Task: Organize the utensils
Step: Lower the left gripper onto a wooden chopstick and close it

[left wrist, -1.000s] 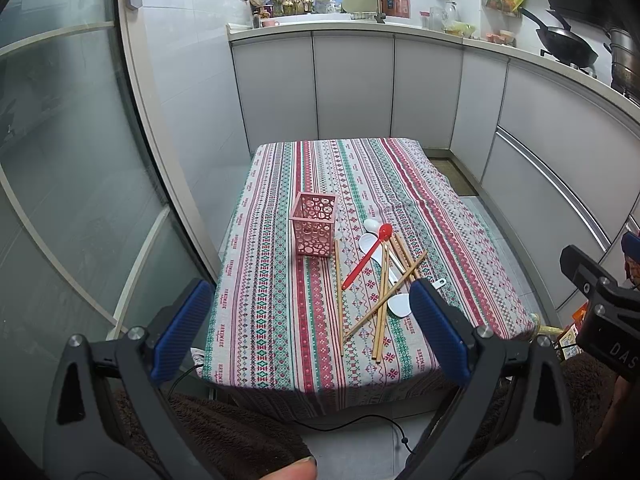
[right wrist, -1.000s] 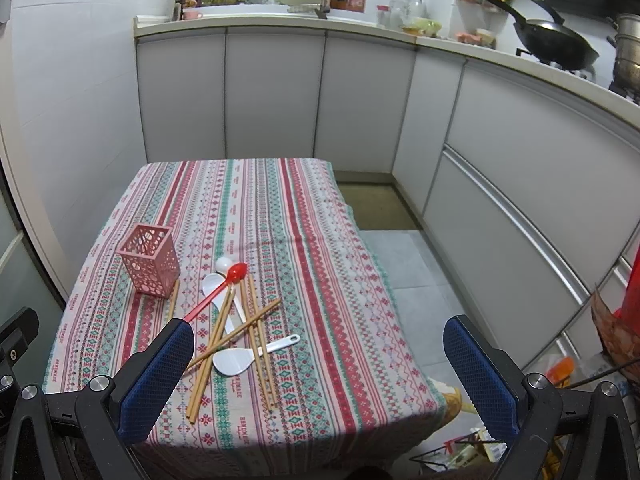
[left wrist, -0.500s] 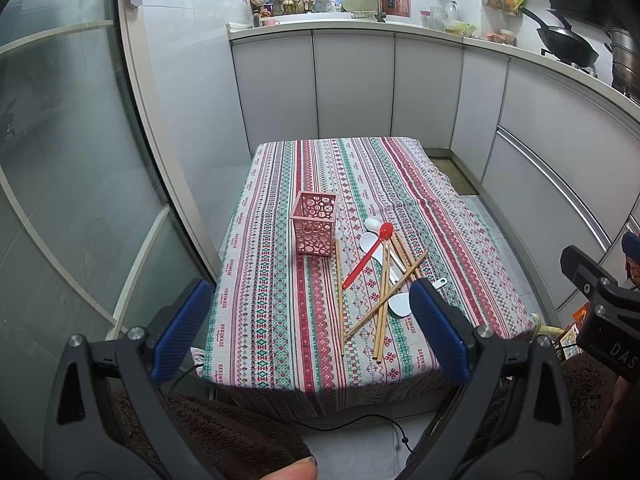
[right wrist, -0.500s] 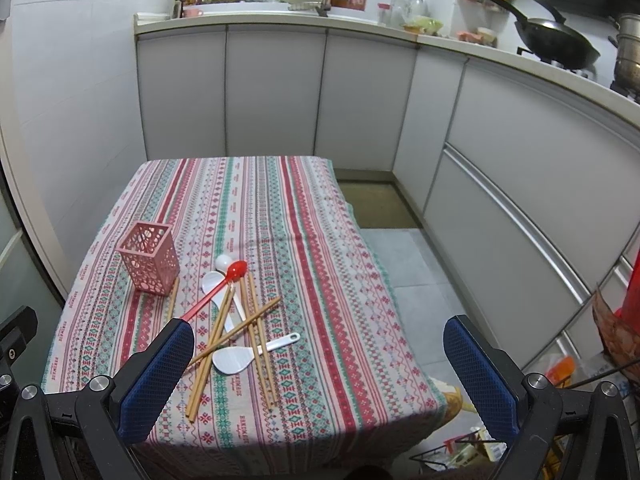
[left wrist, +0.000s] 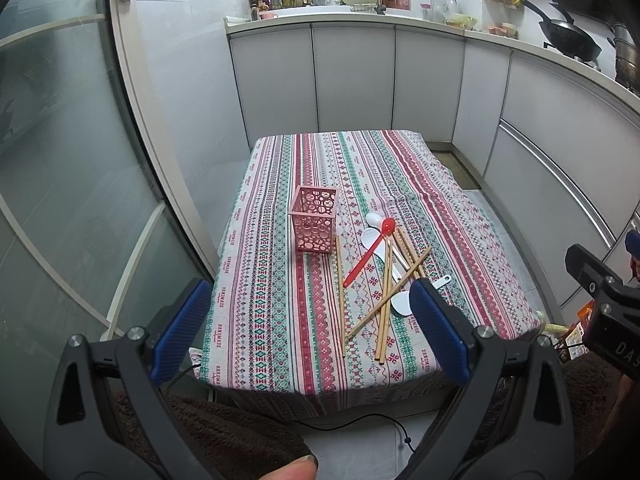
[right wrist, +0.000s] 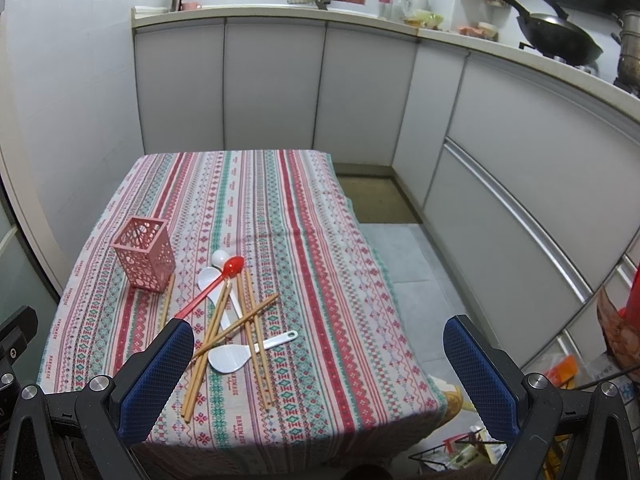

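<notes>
Both our grippers [left wrist: 308, 336] [right wrist: 320, 364] gape empty; we should lift the red spoon [right wrist: 214, 290] first (it tops the pile) into the holder [right wrist: 145, 254].

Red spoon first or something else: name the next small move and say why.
Probably bring the open right gripper down to the red spoon. It lies on top of the white spoons and chopsticks, beside the empty pink holder, and both grippers hold nothing.

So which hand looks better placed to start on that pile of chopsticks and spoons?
Probably the right. The right tongs are open with the pile just ahead near their left finger. From the left tongs, also open, the pile sits off to the right, the pink holder nearer centre.
</notes>
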Motion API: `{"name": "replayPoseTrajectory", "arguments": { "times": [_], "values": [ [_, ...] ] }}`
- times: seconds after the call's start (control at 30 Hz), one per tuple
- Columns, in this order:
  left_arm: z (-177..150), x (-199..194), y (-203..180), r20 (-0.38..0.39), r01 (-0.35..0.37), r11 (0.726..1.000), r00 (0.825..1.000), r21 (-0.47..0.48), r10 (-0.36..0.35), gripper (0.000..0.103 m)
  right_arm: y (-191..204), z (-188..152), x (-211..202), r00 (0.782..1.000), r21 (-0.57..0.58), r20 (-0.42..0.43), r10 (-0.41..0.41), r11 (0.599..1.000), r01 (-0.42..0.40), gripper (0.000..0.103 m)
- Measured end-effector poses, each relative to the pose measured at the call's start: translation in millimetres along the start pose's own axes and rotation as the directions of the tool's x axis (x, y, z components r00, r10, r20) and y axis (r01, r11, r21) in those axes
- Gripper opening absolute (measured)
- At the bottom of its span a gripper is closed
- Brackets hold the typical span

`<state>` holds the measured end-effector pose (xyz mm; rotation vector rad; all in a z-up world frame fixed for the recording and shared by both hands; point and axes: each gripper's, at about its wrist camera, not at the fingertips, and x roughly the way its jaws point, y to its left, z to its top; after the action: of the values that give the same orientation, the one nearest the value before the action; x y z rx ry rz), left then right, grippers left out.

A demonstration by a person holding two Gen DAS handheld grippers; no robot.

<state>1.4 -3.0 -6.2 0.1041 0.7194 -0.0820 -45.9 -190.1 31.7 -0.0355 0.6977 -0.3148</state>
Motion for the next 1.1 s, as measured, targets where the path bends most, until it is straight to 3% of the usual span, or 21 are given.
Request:
{"name": "replayPoseTrajectory", "arguments": {
  "times": [0.33, 0.5, 0.63, 0.77, 0.83, 0.87, 0.9, 0.97, 1.07, 1.1],
  "values": [
    [4, 33, 0, -0.05, 0.02, 1.0, 0.999, 0.018, -0.019, 0.099, -4, 5, 33, 0.999, -0.008, -0.049, 0.019, 1.0, -0.02, 0.102],
    [6, 61, -2, -0.106, 0.114, 0.993, 0.988, 0.044, -0.109, 0.099, -13, 12, 67, 0.993, -0.007, -0.107, 0.048, 0.999, -0.049, 0.102],
    [9, 90, -2, -0.165, 0.201, 0.978, 0.968, 0.062, -0.189, 0.099, -21, 18, 100, 0.978, 0.01, -0.175, 0.111, 0.994, -0.111, 0.102],
    [8, 126, 0, -0.235, 0.301, 0.951, 0.931, 0.064, -0.279, 0.079, -27, 20, 136, 0.937, 0.033, -0.254, 0.24, 0.97, -0.24, 0.101],
    [5, 146, -1, -0.282, 0.391, 0.92, 0.886, 0.029, -0.368, 0.068, -29, 21, 154, 0.914, 0.057, -0.289, 0.286, 0.958, -0.282, 0.098],
    [2, 159, -1, -0.307, 0.42, 0.907, 0.865, 0.006, -0.398, 0.057, -28, 21, 161, 0.906, 0.066, -0.302, 0.296, 0.955, -0.29, 0.094],
    [-1, 169, -2, -0.323, 0.425, 0.905, 0.856, -0.006, -0.404, 0.045, -28, 22, 172, 0.897, 0.071, -0.321, 0.305, 0.952, -0.299, 0.091],
    [-7, 187, -5, -0.329, 0.423, 0.906, 0.854, -0.013, -0.403, 0.036, -25, 23, 188, 0.881, 0.08, -0.343, 0.326, 0.945, -0.319, 0.088],
    [-13, 211, -11, -0.33, 0.381, 0.925, 0.873, 0.0, -0.359, 0.028, -19, 20, 215, 0.848, 0.109, -0.38, 0.369, 0.928, -0.356, 0.083],
    [-15, 218, -12, -0.341, 0.374, 0.928, 0.871, -0.004, -0.352, 0.026, -18, 18, 220, 0.84, 0.121, -0.388, 0.38, 0.924, -0.362, 0.08]
  ]
}}
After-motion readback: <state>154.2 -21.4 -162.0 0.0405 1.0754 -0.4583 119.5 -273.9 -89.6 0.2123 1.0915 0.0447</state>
